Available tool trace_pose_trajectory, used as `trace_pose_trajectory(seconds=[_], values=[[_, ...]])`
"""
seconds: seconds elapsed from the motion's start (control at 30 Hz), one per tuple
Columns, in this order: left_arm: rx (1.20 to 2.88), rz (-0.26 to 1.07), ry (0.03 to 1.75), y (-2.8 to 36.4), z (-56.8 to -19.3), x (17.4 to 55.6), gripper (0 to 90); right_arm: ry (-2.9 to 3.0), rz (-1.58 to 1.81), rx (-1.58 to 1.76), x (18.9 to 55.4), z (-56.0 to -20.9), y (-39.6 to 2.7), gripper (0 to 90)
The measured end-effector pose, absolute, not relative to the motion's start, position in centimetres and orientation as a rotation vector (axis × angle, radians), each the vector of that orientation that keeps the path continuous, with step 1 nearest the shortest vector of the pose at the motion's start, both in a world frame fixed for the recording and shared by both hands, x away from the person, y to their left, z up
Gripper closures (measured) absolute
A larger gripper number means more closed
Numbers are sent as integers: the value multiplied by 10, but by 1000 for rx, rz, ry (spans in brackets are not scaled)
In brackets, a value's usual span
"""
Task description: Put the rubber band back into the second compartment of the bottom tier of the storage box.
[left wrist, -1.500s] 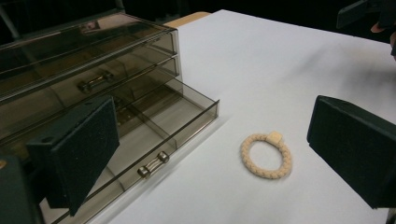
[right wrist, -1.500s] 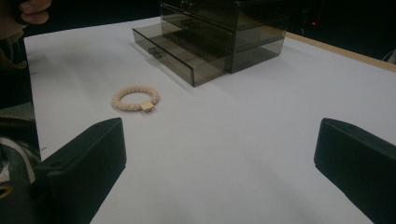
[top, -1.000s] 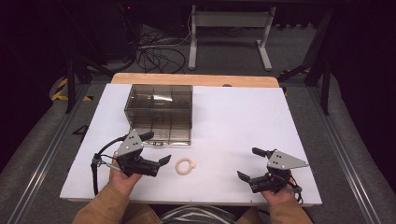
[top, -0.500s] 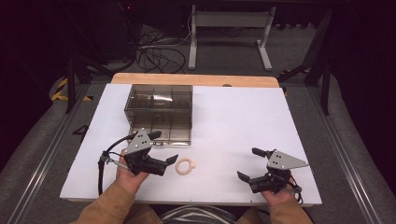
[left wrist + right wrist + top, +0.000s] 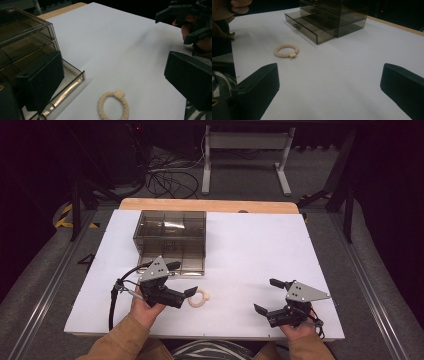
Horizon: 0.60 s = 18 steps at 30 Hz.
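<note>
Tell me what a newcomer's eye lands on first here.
First, the smoky clear drawer box at the far left of the white table, its bottom drawer pulled out. Next, the cream braided hair tie lying flat in front of it, just past the open left gripper. The right gripper is open at the near right.

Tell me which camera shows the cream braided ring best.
The left gripper view: the braided ring lies close and sharp, its square tag and weave clear between the open jaws. The right gripper view shows it farther off, whole, near the drawer box. The high view shows it small.
</note>
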<state>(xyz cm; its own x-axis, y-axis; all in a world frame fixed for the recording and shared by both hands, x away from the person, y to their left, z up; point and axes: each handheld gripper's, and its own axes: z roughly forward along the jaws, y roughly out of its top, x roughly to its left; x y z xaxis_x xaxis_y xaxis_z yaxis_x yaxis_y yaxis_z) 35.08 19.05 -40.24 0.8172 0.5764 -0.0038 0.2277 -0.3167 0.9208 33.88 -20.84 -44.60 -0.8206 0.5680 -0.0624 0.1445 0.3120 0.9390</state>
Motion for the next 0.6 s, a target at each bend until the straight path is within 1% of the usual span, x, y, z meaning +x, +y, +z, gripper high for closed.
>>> trace_pose_trajectory(seconds=[0.2,0.27,0.37,0.4,0.5,0.53,0.57,0.6], values=[[1908,415,617,188,-404,352,43,2203,1523,633,339,-446,-209,30],[1918,417,637,185,-403,353,72,2201,1527,635,339,-446,-209,30],[1936,398,632,182,-403,353,85,2200,1529,635,339,-446,-209,30],[1945,396,635,181,-403,353,110,2203,1529,636,340,-447,-209,30],[1985,396,640,178,-404,355,130,2203,1528,636,340,-447,-208,30],[2001,389,642,178,-405,356,165,2205,1527,633,340,-447,-208,31],[2013,385,641,177,-406,357,165,2205,1527,633,340,-447,-208,31],[2033,374,647,177,-407,359,186,2205,1527,632,340,-447,-208,30]])
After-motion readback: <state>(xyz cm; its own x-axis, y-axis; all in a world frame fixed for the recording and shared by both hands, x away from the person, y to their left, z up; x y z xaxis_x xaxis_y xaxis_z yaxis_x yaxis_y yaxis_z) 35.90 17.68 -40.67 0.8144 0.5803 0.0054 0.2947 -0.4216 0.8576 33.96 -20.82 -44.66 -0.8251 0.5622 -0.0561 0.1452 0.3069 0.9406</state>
